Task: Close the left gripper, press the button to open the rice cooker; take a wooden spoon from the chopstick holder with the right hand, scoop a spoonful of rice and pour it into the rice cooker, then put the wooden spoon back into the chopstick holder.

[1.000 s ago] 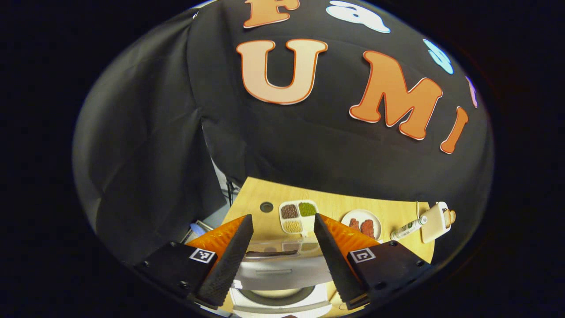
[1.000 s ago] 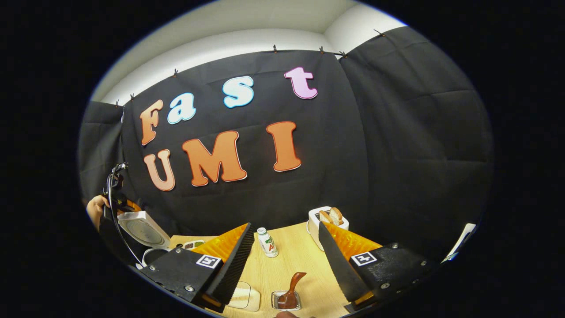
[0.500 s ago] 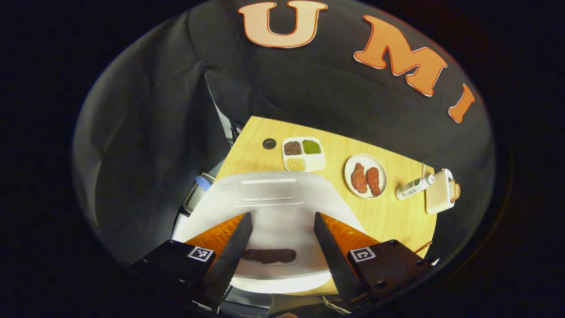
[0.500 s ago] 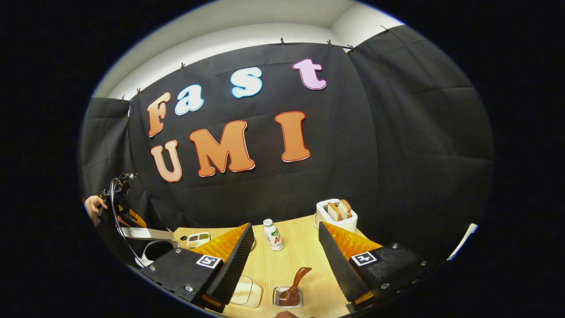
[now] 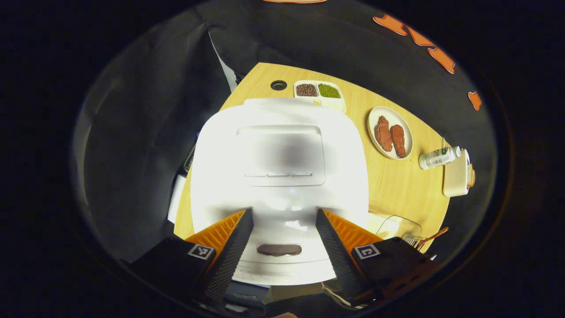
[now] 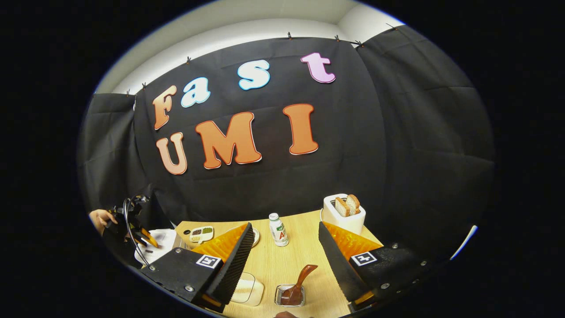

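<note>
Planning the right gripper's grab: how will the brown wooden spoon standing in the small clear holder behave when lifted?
The brown wooden spoon looks rigid and probably light. It leans in the small clear holder, so that could tip or drag along. The right gripper hangs open above it.

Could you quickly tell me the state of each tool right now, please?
Left tool: open, holding nothing, poised over the rice cooker.
Right tool: open, holding nothing, above the wooden spoon.

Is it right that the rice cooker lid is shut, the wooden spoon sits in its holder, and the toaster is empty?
Not quite: the toaster holds two slices of bread, as the right gripper view shows. The rice cooker lid is shut and the wooden spoon sits in its holder.
</note>
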A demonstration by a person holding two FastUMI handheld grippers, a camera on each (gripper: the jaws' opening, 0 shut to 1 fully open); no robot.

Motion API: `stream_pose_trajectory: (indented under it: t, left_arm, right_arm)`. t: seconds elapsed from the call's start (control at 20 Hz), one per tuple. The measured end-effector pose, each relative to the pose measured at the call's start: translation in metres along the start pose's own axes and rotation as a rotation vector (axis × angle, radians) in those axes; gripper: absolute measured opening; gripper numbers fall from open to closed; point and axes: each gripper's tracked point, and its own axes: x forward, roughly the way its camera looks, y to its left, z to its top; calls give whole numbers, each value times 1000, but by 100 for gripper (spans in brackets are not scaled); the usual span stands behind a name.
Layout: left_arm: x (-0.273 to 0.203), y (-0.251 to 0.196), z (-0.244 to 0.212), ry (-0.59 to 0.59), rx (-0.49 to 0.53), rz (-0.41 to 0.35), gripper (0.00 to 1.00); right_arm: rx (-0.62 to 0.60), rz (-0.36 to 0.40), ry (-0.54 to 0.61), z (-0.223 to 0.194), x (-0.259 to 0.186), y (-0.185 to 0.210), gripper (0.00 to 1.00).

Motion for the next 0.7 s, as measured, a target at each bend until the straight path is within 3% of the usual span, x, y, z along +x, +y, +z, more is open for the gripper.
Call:
stream_pose_trajectory:
  t: [0.2, 0.4, 0.55, 0.7]
  left_arm:
    - [-3, -2, 0, -54, 5, 0, 99]
    - [-3, -4, 3, -203, 68, -13, 98]
    - [-5, -3, -1, -290, 16, -30, 100]
    - [-25, -15, -1, -361, -29, -103, 98]
  right_arm:
    - [-32, 3, -5, 2, 0, 4, 92]
    - [-65, 27, -29, 4, 4, 14, 92]
    - [-104, 44, -63, 17, 15, 25, 92]
    - [-133, 62, -91, 26, 21, 37, 92]
